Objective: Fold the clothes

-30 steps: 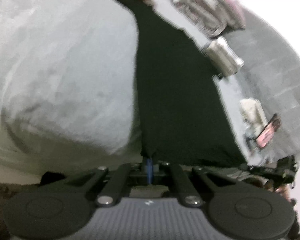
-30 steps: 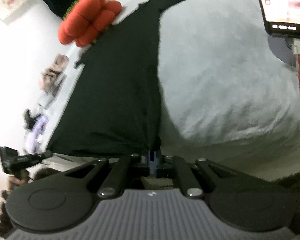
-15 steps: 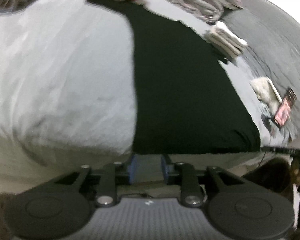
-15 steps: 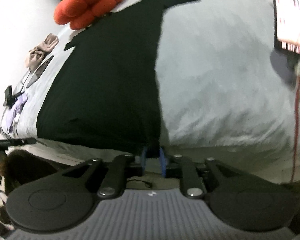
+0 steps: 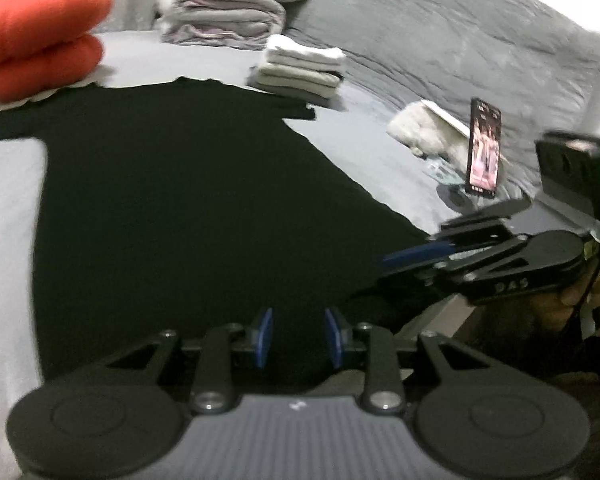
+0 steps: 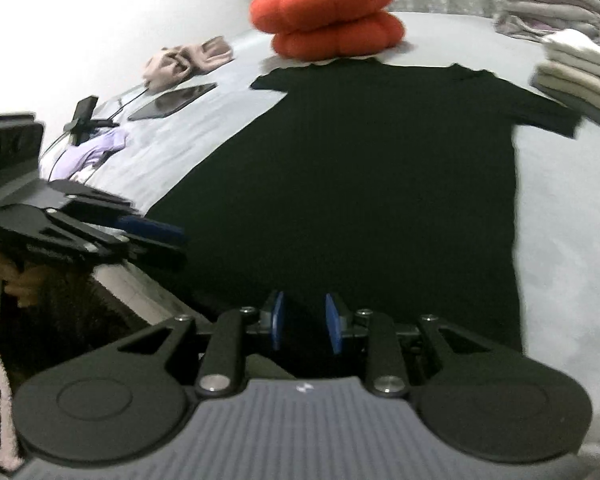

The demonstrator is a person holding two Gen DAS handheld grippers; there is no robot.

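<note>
Your left gripper [image 5: 296,340] and right gripper [image 6: 305,326] hover over the flat black shirt [image 6: 360,184], jaws narrowly parted, holding nothing.

The T-shirt [image 6: 364,184] is plain black on a pale grey sheet [image 6: 572,208]. The pumpkin cushion [image 6: 328,16], upper centre, is orange with a green top.

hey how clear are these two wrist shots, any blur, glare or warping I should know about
Left wrist view: fisheye bends the bed, the other tool is motion-smeared, the lit phone glows, the black shirt loses detail. Right wrist view: the same curved edges, soft focus throughout, the orange cushion slightly blurred, the upper-left wall washed out.
</note>
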